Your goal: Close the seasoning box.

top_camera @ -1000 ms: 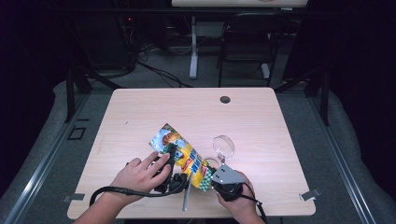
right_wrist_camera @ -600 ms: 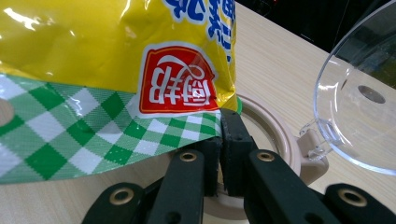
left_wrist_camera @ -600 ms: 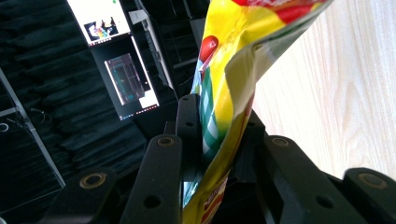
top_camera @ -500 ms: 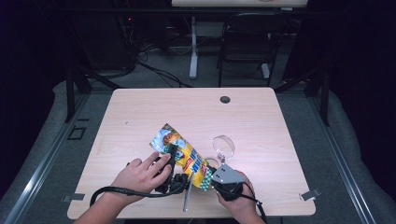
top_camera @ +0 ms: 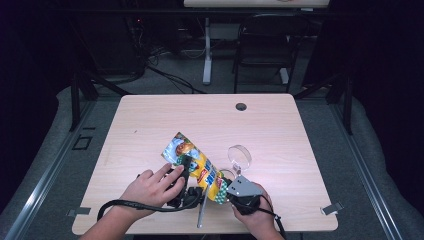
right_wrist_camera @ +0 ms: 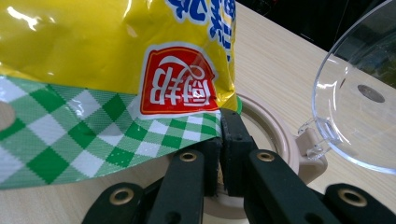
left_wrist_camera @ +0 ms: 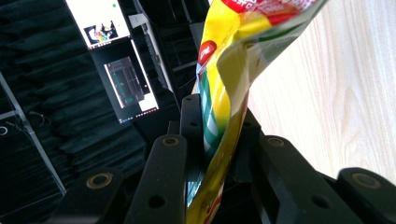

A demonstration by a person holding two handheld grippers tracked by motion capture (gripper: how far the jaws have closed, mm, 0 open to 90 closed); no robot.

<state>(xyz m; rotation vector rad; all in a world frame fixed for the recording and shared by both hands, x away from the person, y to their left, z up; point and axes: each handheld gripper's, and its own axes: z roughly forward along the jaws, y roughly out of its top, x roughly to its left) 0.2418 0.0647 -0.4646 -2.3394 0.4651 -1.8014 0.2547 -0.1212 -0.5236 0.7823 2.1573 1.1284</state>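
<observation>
A yellow snack bag (top_camera: 196, 166) with a green-checked end lies slanted on the table near its front edge. My left gripper (top_camera: 184, 171) comes in from the left, and in the left gripper view (left_wrist_camera: 212, 116) its jaws are shut on a folded edge of the bag (left_wrist_camera: 233, 60). My right gripper (top_camera: 234, 192) is at the bag's near end. In the right gripper view (right_wrist_camera: 220, 128) its jaws pinch the green-checked seam of the bag (right_wrist_camera: 116, 70). Just behind that seam stands a small beige container (right_wrist_camera: 285, 140) with its clear hinged lid (right_wrist_camera: 359, 102) swung open.
The clear lid (top_camera: 240, 154) lies right of the bag on the wooden table (top_camera: 280, 130). A thin metal rod (top_camera: 202, 211) lies near the front edge between the hands. A dark cable hole (top_camera: 241, 106) sits at the back. Chairs and cables stand beyond the table.
</observation>
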